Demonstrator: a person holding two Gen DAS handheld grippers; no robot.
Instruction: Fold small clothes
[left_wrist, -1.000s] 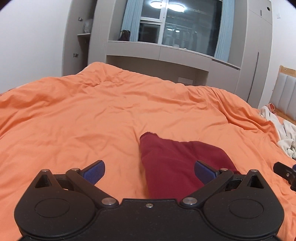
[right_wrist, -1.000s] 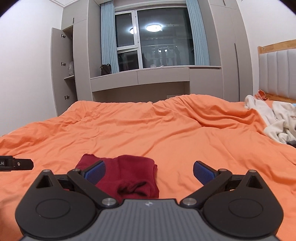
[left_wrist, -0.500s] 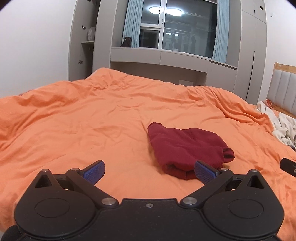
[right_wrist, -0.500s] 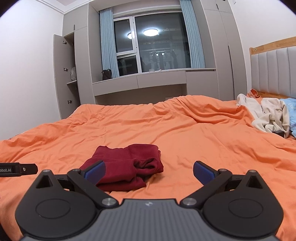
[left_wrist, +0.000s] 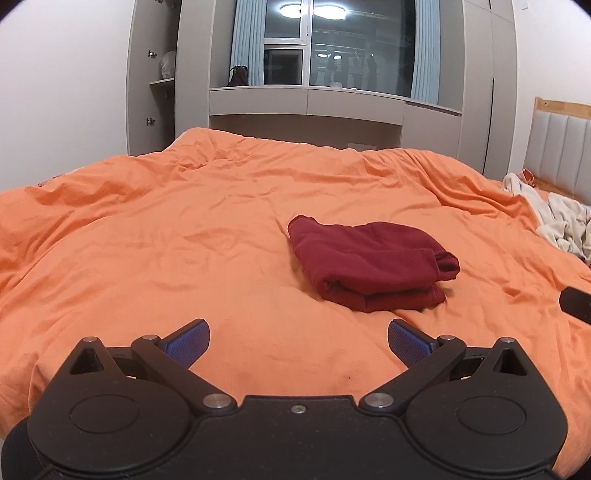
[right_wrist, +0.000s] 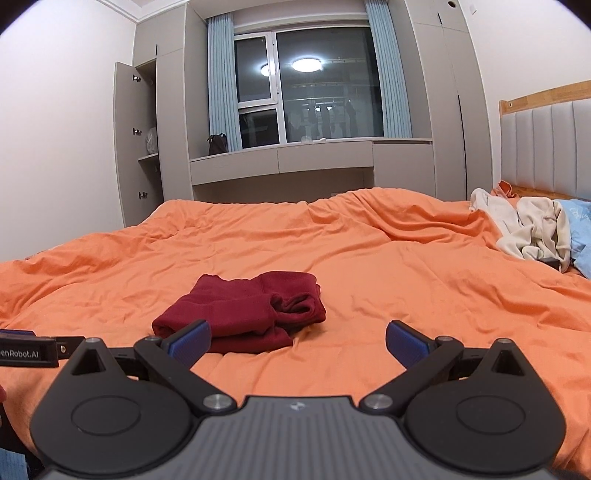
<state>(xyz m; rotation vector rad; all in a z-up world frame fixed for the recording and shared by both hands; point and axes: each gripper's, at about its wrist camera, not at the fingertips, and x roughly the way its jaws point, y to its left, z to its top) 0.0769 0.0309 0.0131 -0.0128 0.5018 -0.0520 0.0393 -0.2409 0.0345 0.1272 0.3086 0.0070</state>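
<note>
A dark red garment (left_wrist: 369, 264) lies folded in a small stack on the orange duvet (left_wrist: 184, 240). It also shows in the right wrist view (right_wrist: 243, 310). My left gripper (left_wrist: 298, 341) is open and empty, held back from the garment, which lies ahead and to the right of it. My right gripper (right_wrist: 298, 341) is open and empty, with the garment ahead and to the left, just past its left fingertip (right_wrist: 190, 338). Each gripper's tip shows at the edge of the other's view: the right gripper at the right edge (left_wrist: 576, 304), the left gripper at the left edge (right_wrist: 29, 349).
A heap of cream and pale blue clothes (right_wrist: 535, 232) lies at the right by the padded headboard (right_wrist: 546, 147). Grey wardrobes (right_wrist: 147, 140) and a window bench (right_wrist: 310, 155) stand past the far edge of the bed.
Both grippers have pulled back from the red garment and risen. The garment now lies free on the duvet, farther ahead in both views.
</note>
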